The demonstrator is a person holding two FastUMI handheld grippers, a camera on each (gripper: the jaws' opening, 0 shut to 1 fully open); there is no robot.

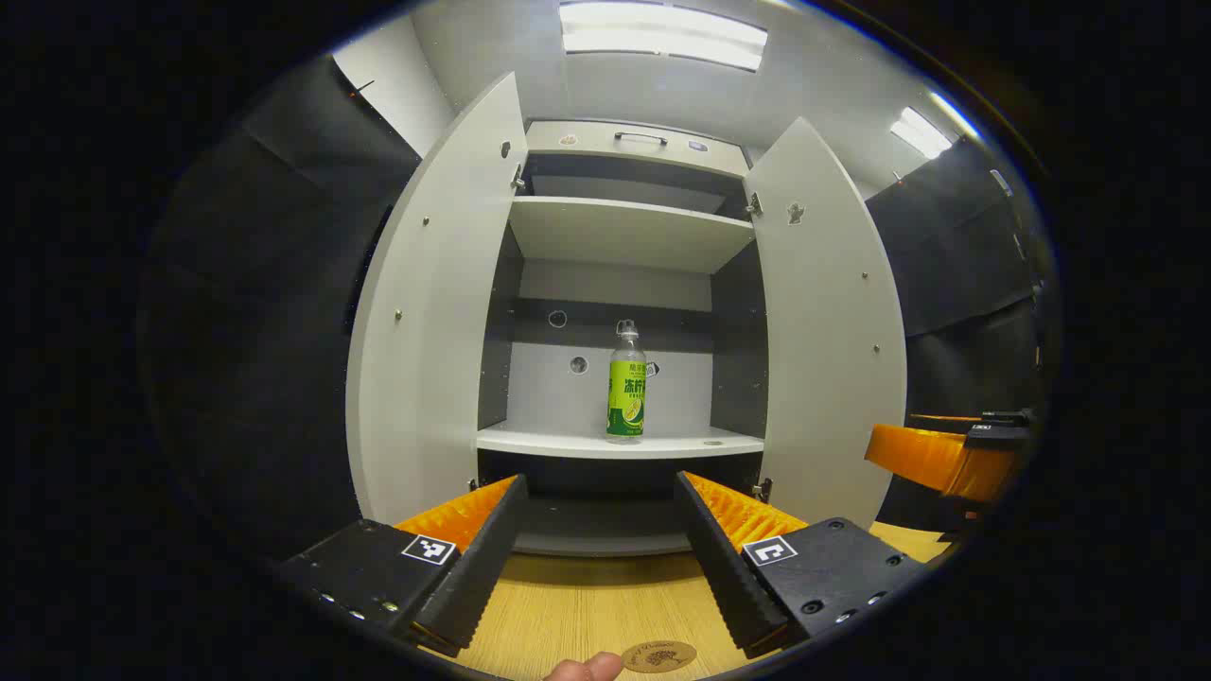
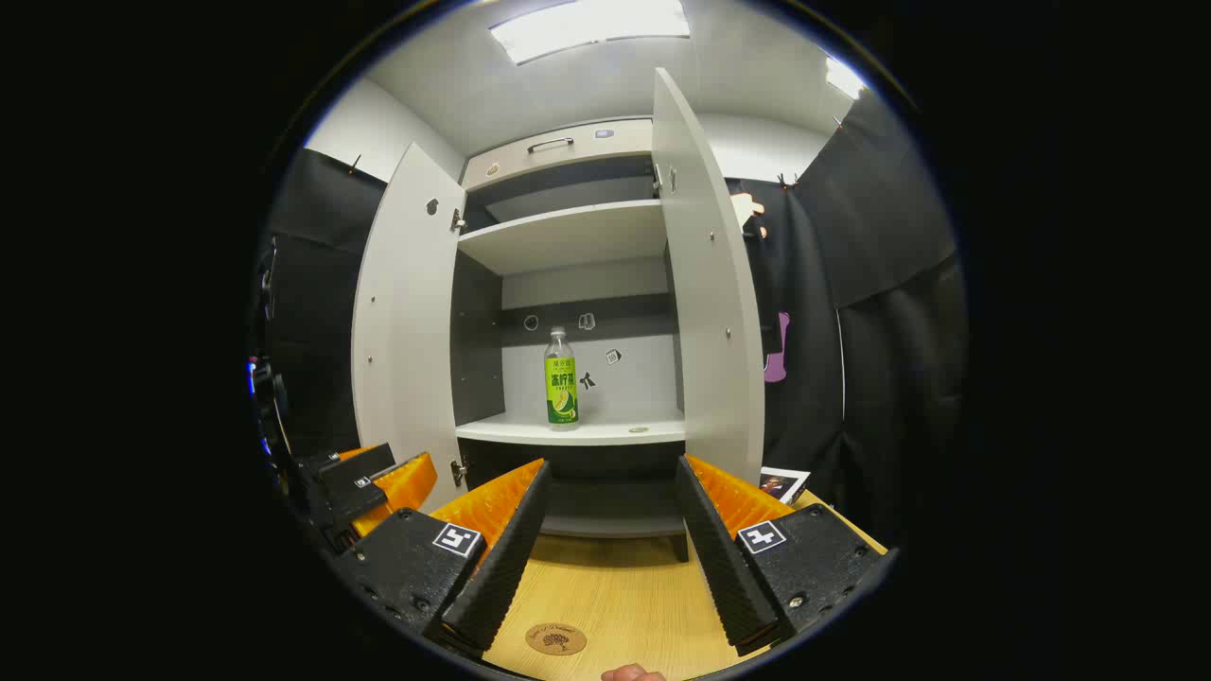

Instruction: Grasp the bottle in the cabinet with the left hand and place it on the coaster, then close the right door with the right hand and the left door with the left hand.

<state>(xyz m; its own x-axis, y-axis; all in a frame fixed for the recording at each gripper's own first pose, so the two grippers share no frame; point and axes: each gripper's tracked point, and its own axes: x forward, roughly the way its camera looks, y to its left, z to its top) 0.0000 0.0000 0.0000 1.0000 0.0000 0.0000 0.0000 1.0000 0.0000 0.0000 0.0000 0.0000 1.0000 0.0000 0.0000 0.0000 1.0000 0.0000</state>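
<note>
Cabinet [image 1: 624, 236] first: it stands at the back of the desk [image 1: 587, 605] with both doors swung wide, left door [image 1: 430, 312] and right door [image 1: 823, 322] flanking an open middle shelf. On that shelf the bottle [image 1: 625, 383] stands upright, near the front edge and well apart from both side walls. The left gripper [image 1: 596, 558] hovers low over the desk with its fingers spread apart and empty; the right gripper [image 2: 610, 558] is likewise spread and empty. The coaster [image 2: 555, 638] lies flat on the desk just below them. A good reach would go straight in between the doors, level with the bottle's label, closing on its body rather than the narrow neck.
</note>
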